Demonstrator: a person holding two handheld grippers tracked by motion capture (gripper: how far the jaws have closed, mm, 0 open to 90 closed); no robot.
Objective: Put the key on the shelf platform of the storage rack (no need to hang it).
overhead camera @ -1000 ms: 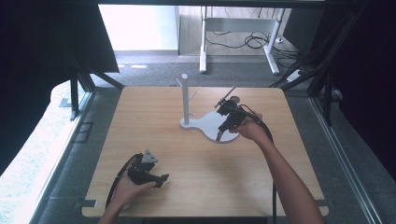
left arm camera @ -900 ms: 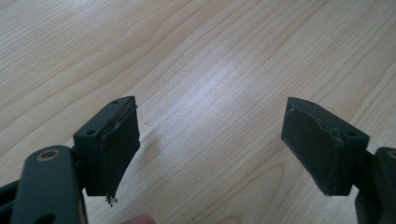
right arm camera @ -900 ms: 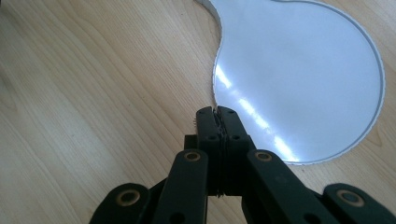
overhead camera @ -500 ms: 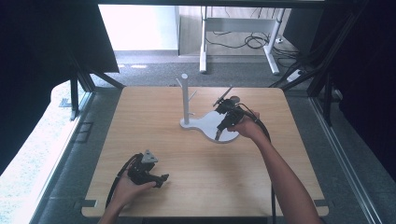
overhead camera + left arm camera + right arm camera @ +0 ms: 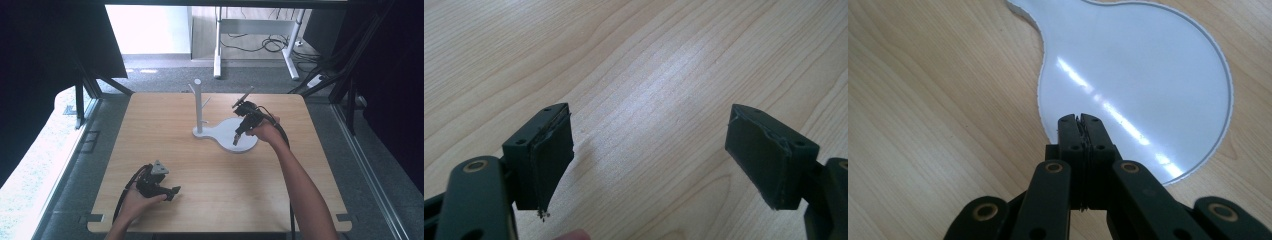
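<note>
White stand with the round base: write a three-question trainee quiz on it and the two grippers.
1. True or false: the right gripper has its black jaws pressed together with nothing between them.
2. Which is spread wide over bare wood? A. left gripper B. right gripper
3. Fill in: the right gripper's tips hang over the round part of the glossy white flat base of the white stand with an upright post, on the light wooden ____.

Key: 1 true. 2 A. 3 table.
</note>
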